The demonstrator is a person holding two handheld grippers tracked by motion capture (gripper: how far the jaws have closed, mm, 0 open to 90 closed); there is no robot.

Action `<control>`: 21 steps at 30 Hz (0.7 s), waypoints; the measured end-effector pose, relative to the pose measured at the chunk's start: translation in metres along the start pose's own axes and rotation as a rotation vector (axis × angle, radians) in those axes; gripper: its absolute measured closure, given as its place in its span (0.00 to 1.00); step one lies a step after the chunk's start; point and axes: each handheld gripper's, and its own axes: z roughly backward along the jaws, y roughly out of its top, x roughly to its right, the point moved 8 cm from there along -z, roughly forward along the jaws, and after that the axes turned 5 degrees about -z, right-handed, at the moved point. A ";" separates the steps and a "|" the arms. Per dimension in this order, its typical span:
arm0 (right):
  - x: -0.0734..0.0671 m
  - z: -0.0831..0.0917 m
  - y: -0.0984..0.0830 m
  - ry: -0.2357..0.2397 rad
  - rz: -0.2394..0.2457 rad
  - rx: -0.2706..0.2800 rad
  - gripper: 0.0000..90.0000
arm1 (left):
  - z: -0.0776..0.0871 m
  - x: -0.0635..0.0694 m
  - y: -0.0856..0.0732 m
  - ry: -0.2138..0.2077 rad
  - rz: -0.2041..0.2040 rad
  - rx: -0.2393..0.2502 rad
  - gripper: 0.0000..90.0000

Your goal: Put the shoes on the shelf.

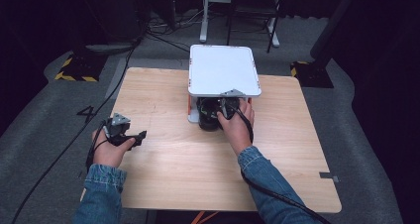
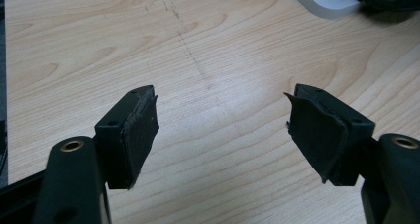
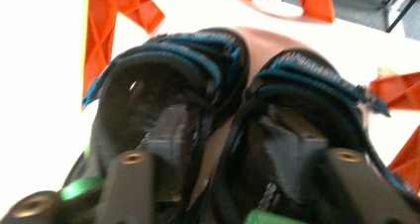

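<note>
Under the white shelf (image 1: 224, 70): your right gripper (image 1: 229, 105) sits at a pair of black sandals (image 3: 233, 120).
Right jaws: spread, one inside each sandal, gripping neither.
Left gripper (image 2: 223, 135): jaws apart and empty, above the bare wooden table (image 2: 208, 50).

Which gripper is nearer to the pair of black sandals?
Right. The right gripper is at the sandals, jaws reaching into them under the white shelf. The left gripper rests apart on the table.
</note>
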 end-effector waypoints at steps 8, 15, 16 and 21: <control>0.002 0.016 0.003 0.063 -0.009 0.059 0.45 | -0.002 0.004 0.005 -0.010 -0.016 0.004 0.31; -0.004 0.050 0.010 0.110 0.032 0.120 0.43 | -0.003 0.011 0.011 -0.026 -0.027 0.014 0.31; -0.005 0.054 0.010 0.122 0.039 0.124 0.43 | -0.003 0.012 0.012 -0.026 -0.025 0.016 0.31; -0.013 0.081 0.009 0.229 0.049 0.140 0.41 | 0.001 0.024 0.021 -0.048 -0.061 0.027 0.30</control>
